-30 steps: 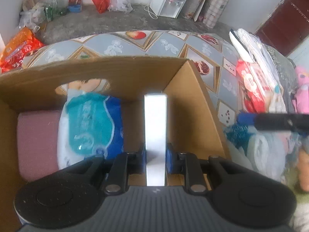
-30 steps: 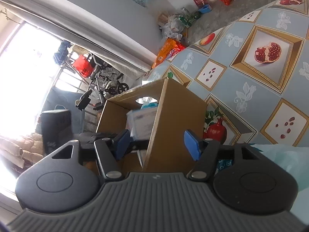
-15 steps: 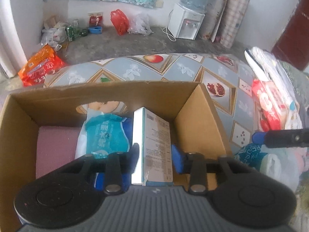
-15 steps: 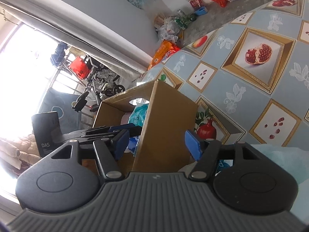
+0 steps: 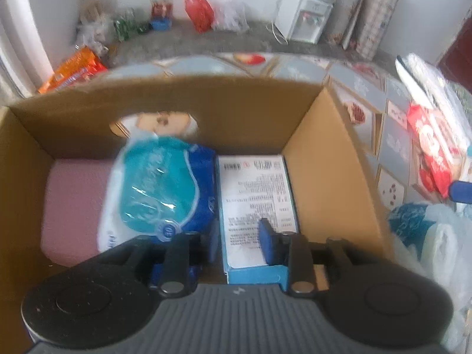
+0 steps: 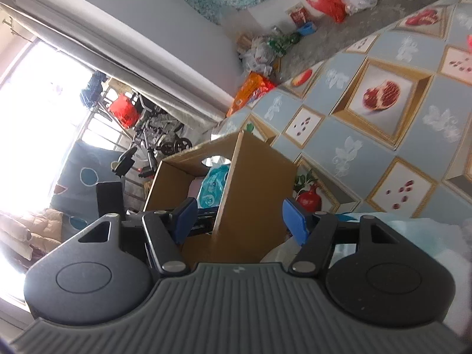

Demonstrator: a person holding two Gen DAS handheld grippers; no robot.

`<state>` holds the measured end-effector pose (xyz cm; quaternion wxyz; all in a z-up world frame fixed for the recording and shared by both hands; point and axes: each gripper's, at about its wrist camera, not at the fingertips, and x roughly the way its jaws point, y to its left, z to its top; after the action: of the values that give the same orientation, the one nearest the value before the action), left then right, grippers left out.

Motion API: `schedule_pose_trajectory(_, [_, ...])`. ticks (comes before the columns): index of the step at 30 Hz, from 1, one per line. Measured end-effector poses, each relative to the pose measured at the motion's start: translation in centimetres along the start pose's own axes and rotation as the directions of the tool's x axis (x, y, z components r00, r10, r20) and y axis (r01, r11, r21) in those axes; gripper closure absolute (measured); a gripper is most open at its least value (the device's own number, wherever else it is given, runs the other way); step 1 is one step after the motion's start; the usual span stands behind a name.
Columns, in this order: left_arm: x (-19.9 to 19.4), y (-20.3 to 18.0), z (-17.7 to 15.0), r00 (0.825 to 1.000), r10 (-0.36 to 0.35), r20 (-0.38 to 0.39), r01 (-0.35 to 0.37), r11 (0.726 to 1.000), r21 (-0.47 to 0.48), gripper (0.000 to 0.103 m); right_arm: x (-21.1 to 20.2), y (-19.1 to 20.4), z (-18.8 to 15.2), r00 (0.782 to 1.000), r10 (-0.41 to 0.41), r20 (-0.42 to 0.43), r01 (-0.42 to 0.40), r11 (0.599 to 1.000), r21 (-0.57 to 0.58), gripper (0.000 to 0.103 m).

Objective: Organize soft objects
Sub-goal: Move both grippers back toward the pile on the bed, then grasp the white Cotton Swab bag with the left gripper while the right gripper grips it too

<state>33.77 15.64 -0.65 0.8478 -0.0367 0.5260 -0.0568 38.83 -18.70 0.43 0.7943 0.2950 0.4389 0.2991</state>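
1. Pomegranate-print tablecloth (image 6: 380, 94) covers the table where your cardboard box (image 5: 324, 159) stands; everything below is placed against that box.
2. Inside the box, from its left wall to its right: a pink pad (image 5: 73, 203), a teal and blue plastic pack (image 5: 159, 191), then a flat blue-edged carton (image 5: 255, 200) lying printed face up against the right wall.
3. Your left gripper (image 5: 239, 243) hangs over the box's near end, jaws opening. The carton lies between them; the right pad sits over its face, the left pad is beside its left edge. It looks let go.
4. Your right gripper (image 6: 236, 216) is outside the box, jaws spread and holding nothing, straddling the near corner of its side wall.
5. Only the left view shows the carton and the red packets (image 5: 433, 147) right of the box; only the right view shows a window and the box's outer wall (image 6: 253, 194).
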Motion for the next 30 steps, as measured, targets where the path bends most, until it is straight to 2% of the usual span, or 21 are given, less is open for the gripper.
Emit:
schedule_pose_trajectory(1, [-0.8, 0.2, 0.0, 1.0, 0.007, 0.017, -0.007, 1.0, -0.014, 0.051, -0.8, 0.0, 0.1, 1.0, -0.001, 0.012, 0.001, 1.0, -0.004, 0.039])
schedule_pose_trajectory(3, [-2.8, 0.4, -0.3, 0.998, 0.023, 0.062, -0.02, 0.999, -0.045, 0.04, -2.4, 0.1, 0.2, 0.999, -0.005, 0.033, 0.006, 1.0, -0.012, 0.036])
schedule_pose_trajectory(5, [-5.1, 0.2, -0.6, 0.992, 0.046, 0.121, -0.038, 0.997, -0.066, 0.034, -4.4, 0.3, 0.1, 0.999, -0.015, 0.052, 0.017, 0.999, -0.03, 0.031])
schedule_pose_trajectory(6, [-6.3, 0.0, -0.8, 0.988, 0.055, 0.146, -0.044, 0.996, -0.072, 0.026, -5.4, 0.5, 0.1, 0.998, -0.022, 0.062, 0.024, 0.999, -0.044, 0.029])
schedule_pose_trajectory(10, [-10.9, -1.8, -1.5, 0.969, 0.04, 0.244, -0.017, 0.995, -0.094, 0.02, -10.3, 1.0, -0.4, 0.993, -0.057, 0.107, 0.068, 0.992, -0.102, 0.02])
schedule_pose_trajectory(13, [-14.1, -4.1, -2.0, 0.946, 0.013, 0.324, 0.022, 0.994, -0.105, 0.014, -14.5, 0.7, -0.9, 0.983, -0.094, 0.156, 0.115, 0.985, -0.127, 0.017])
schedule_pose_trajectory(17, [-17.0, -9.3, -2.2, 0.917, -0.061, 0.394, 0.072, 0.997, -0.013, 0.007, -19.4, -0.8, -1.6, 0.962, -0.146, 0.233, 0.177, 0.977, -0.12, 0.014])
schedule_pose_trajectory(20, [-16.6, -14.2, -2.2, 0.916, -0.127, 0.38, 0.099, 0.991, 0.093, 0.003, -22.1, -3.1, -2.1, 0.946, -0.185, 0.266, 0.214, 0.973, -0.082, 0.014])
schedule_pose_trajectory(23, [-14.6, -19.7, -2.2, 0.934, -0.165, 0.318, 0.106, 0.975, 0.195, 0.003, -23.7, -5.9, -2.5, 0.934, -0.223, 0.281, 0.242, 0.97, -0.036, 0.014])
schedule_pose_trajectory(27, [-10.8, -26.9, -2.2, 0.953, -0.202, 0.227, 0.122, 0.939, 0.322, 0.003, -24.0, -9.6, -2.6, 0.923, -0.26, 0.284, 0.27, 0.963, 0.005, 0.014])
schedule_pose_trajectory(30, [-7.6, -31.5, -2.1, 0.965, -0.203, 0.166, 0.121, 0.907, 0.402, 0.003, -23.5, -12.3, -2.0, 0.917, -0.284, 0.281, 0.29, 0.957, 0.021, 0.015])
